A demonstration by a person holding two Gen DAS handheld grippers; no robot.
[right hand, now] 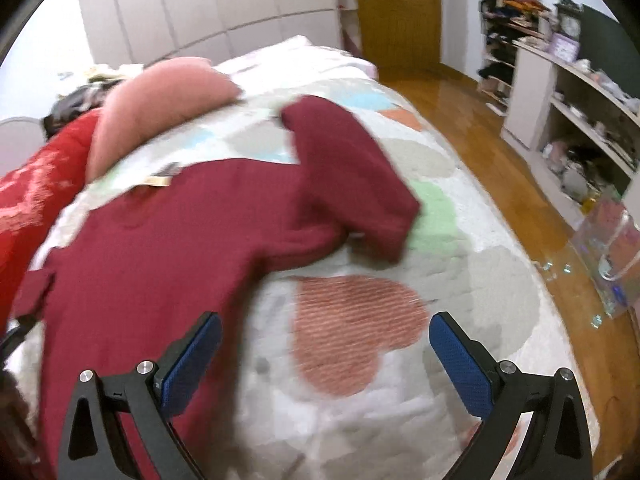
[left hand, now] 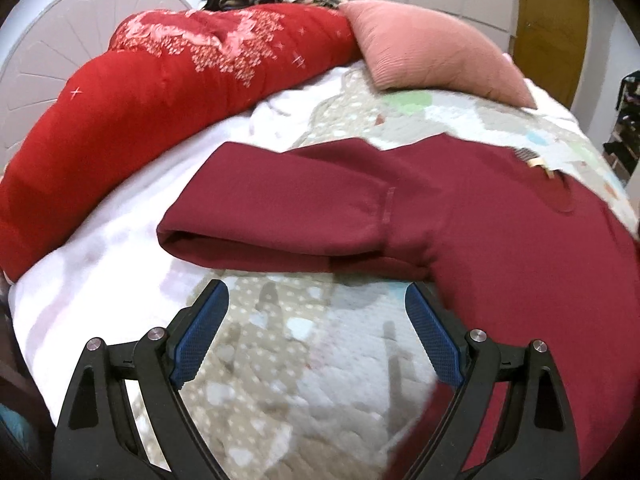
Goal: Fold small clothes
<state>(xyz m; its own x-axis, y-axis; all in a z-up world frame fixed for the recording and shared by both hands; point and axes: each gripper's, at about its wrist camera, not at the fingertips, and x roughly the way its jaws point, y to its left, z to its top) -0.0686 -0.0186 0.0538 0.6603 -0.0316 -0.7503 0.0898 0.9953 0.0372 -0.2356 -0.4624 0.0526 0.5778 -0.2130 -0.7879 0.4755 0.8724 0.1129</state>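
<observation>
Quilted heart bedspread (right hand: 360, 344) under maroon top (left hand: 480, 216), wood floor (right hand: 480, 128) rt, both tongs (left hand: 316, 300) (right hand: 324, 332) spread, empty.

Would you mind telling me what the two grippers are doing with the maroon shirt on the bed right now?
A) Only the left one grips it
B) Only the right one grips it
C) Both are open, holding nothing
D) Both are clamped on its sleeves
C: the left gripper and right gripper both stand wide open with only bedding between their pads, and the maroon shirt lies flat on the bed ungripped.
</observation>
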